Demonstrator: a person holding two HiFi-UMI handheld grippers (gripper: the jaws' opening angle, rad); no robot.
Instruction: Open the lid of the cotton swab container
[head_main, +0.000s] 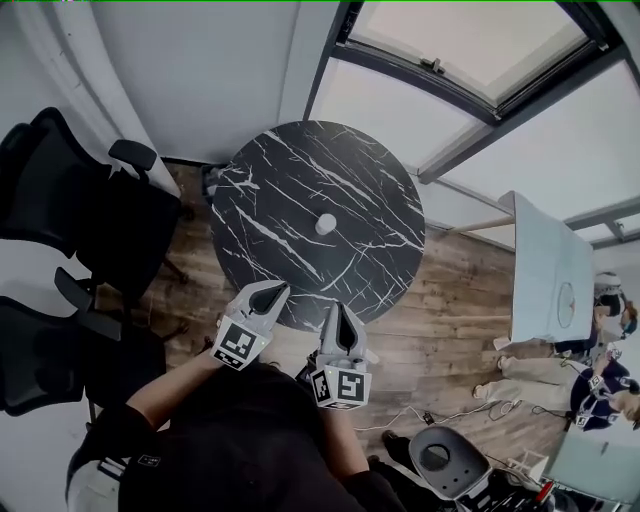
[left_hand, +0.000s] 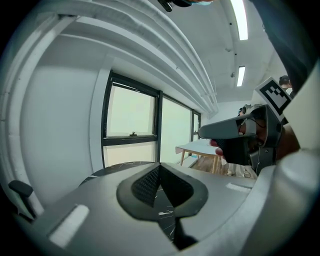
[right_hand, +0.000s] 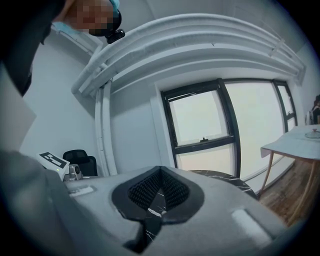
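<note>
So, chairs (head_main: 60, 190): two black office chairs on the far left, just beside the round table.
Left tool (head_main: 268, 292): held out in front of the person, tip right at the near rim of the table when you look from the head view. Jaws are pressed together with nothing between them; its own view only shows the dark marble through the slot below the pads.
Table (head_main: 300, 180): round, black marble with white veins, standing on a wood floor (head_main: 440, 330).
Container (head_main: 326, 224): small white round thing sitting close to the middle of the table, alone, well apart from both tools. Way too tiny to tell how the lid sits.
Right tool (head_main: 338, 310): just beside the left one, also pointing at the table from the near edge. Jaws closed on each other, empty. In the left gripper view it pokes in from the right side.
White table (head_main: 545, 270): off to the right, near the windows, well apart from the marble one.
People (head_main: 600, 380): a couple of them at the far right edge, down by the white table.
</note>
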